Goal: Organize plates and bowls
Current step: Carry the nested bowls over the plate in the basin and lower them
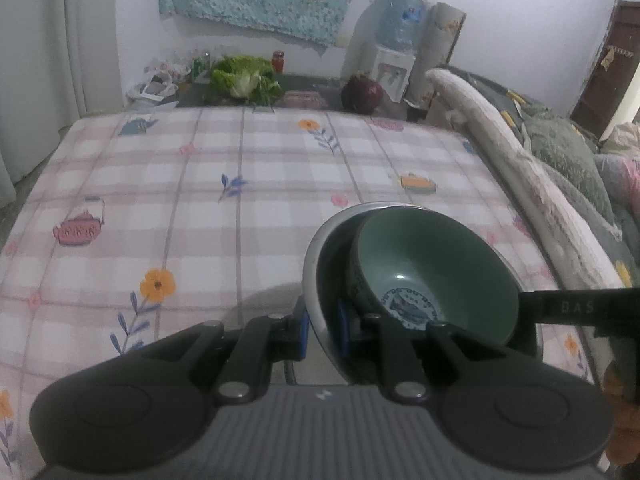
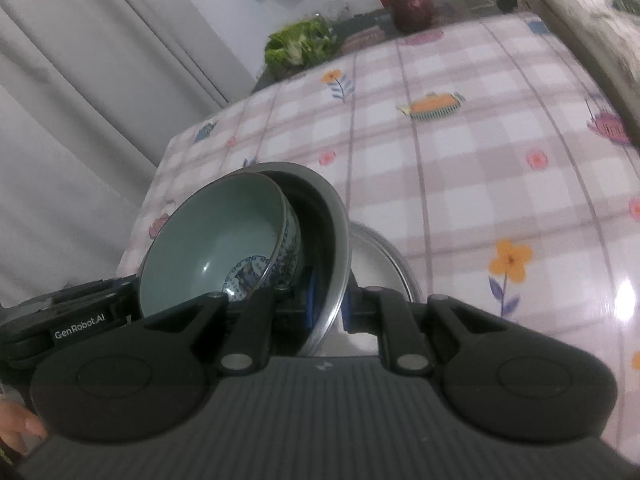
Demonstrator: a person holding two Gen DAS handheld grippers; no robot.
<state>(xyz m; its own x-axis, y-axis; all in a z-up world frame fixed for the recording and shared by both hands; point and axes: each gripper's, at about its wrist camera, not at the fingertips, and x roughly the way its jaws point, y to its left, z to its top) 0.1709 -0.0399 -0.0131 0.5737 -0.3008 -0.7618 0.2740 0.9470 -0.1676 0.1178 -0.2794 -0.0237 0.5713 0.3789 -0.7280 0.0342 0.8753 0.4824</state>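
Left gripper and right gripper are each clamping the round steel bowl rim; a glazed ceramic bowl is nesting inside.

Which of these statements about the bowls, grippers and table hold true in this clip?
1. A green ceramic bowl sits inside a larger steel bowl. True.
2. Both grippers clamp the steel bowl's rim. True: left gripper, right gripper.
3. The green bowl holds soup. False: it is empty.
4. The checked floral tablecloth is plain white. False: pink checks with flowers and teapots.
5. A leafy green cabbage lies beyond the table. True.
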